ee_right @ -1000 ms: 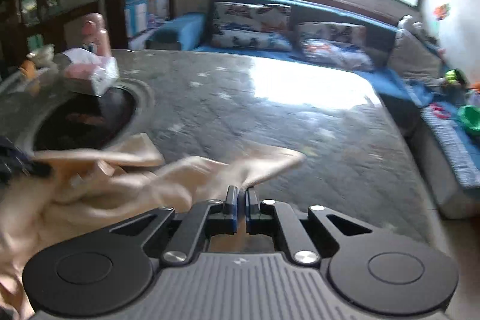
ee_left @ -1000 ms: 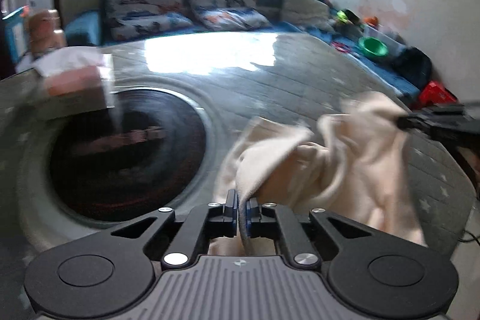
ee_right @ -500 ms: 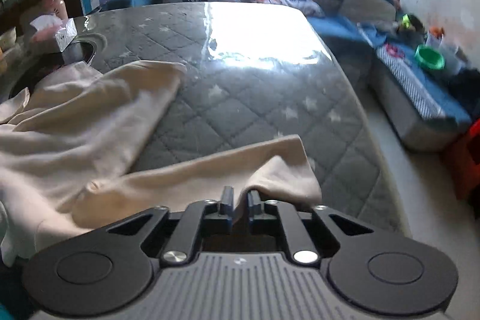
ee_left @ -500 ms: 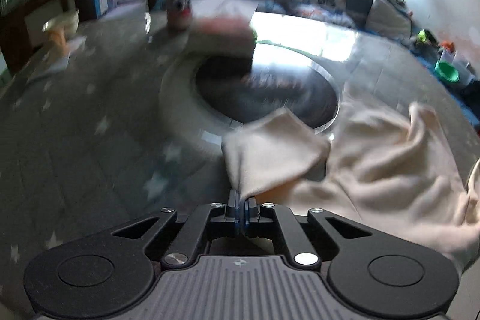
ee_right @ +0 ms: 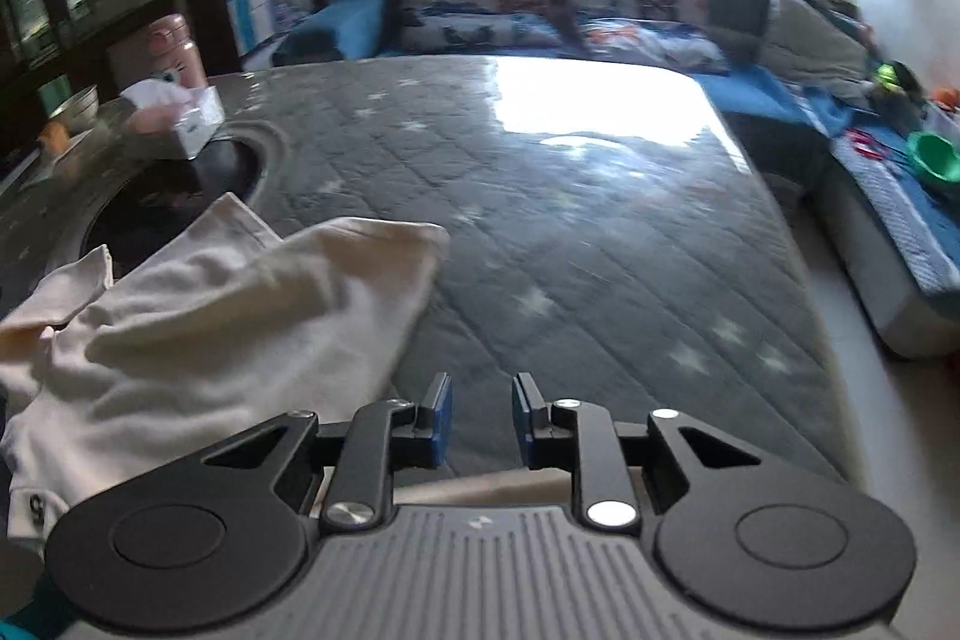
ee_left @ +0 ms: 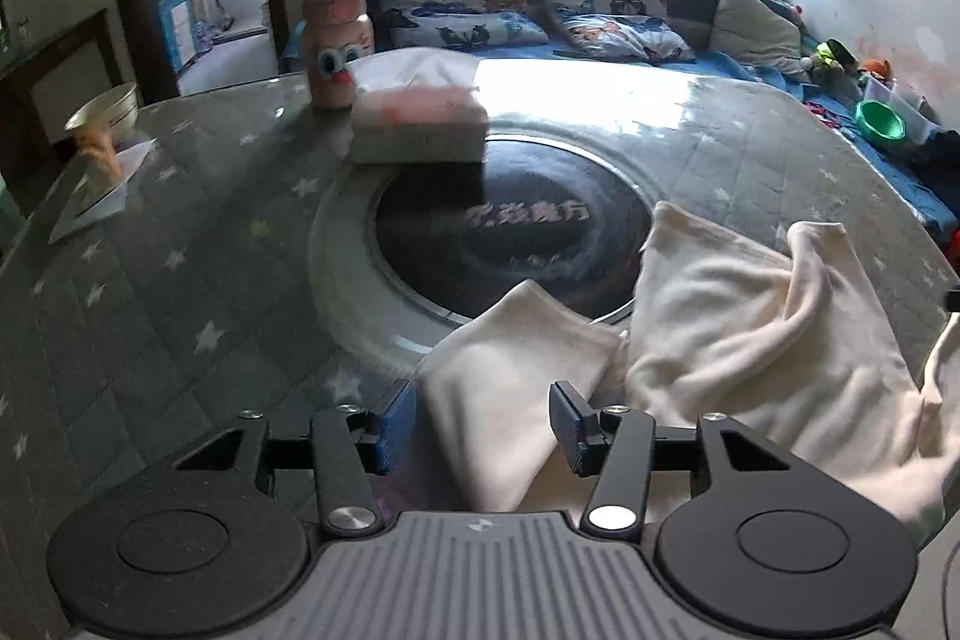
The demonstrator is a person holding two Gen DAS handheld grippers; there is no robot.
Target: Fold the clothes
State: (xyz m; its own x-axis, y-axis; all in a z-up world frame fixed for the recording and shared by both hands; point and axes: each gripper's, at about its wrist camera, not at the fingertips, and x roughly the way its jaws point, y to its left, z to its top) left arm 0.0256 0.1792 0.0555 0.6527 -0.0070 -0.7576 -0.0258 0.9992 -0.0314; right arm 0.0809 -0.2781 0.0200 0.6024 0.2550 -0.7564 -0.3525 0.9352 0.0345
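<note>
A glass-topped table (ee_left: 180,232) with a grey star-print quilted cover fills both views; the black round plate (ee_left: 510,238) set into its middle serves as the landmark here.

Left wrist view, left to right: far left of the plate, a bowl (ee_left: 105,109) sits near the table edge. Behind the plate stand a pink bottle with a cartoon face (ee_left: 336,40) and a tissue box (ee_left: 420,127), the box touching the plate's far rim. The left gripper (ee_left: 483,421) is opening, its blue pads well apart, with a flap of the cream garment (ee_left: 750,334) lying loose between them (neither pad presses on it). The garment spreads crumpled from the plate's near right rim out to the right.

Right wrist view: the plate (ee_right: 174,196) is at far left, the tissue box (ee_right: 180,118) at its far rim. The cream garment (ee_right: 228,316) lies bunched just right of the plate. The right gripper (ee_right: 480,424) is opening, a small gap between its pads, with only bare table cover seen between them. A strip of cream fabric lies below its fingers.
</note>
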